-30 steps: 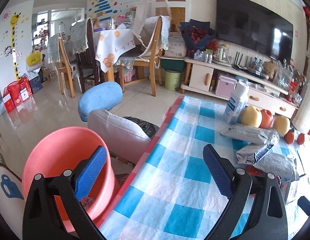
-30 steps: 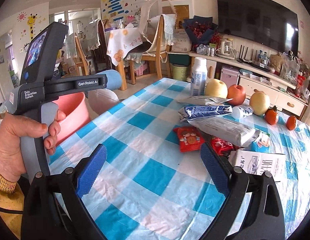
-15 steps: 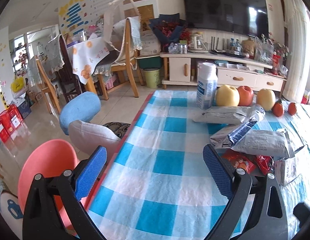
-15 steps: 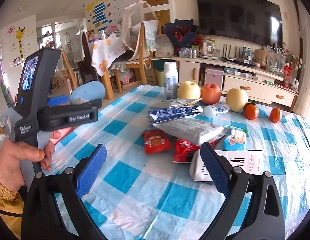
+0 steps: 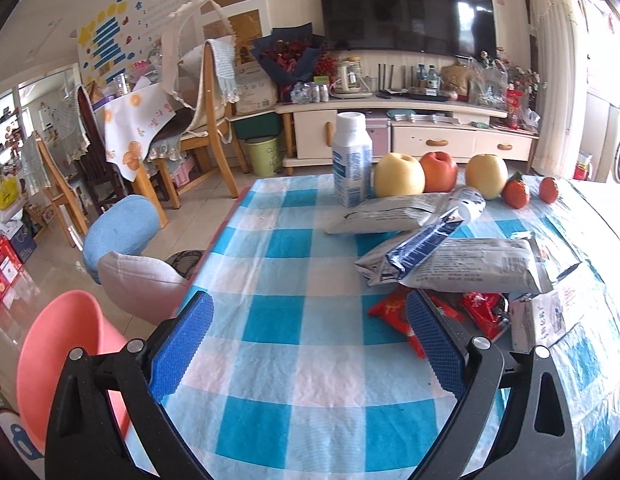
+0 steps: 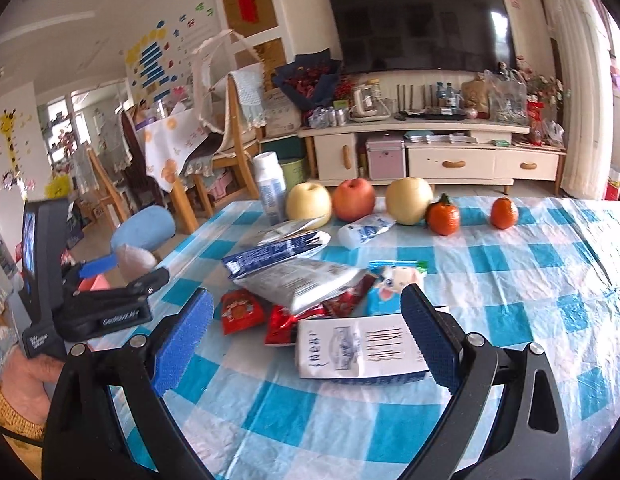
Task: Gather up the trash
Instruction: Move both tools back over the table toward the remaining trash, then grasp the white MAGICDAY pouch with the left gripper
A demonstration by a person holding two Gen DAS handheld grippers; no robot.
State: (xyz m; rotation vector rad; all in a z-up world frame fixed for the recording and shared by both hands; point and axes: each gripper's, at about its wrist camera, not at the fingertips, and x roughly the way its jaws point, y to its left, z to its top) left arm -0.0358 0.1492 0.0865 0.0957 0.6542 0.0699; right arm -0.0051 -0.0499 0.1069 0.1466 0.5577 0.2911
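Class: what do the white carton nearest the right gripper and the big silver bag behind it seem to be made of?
White carton: probably matte printed card, with flat faces and straight edges. Silver bag: likely shiny foil-lined plastic, crinkled and glinting.

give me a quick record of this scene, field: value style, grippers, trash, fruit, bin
left gripper: open, empty, over the checked tablecloth
right gripper: open, empty, nearest the white carton
trash pile: silver wrappers, red snack packets, white carton, mid-table
fruit: three apples and two oranges in a row behind the pile
upright item: white bottle beside the apples
bin: pink tub on the floor off the table's left edge
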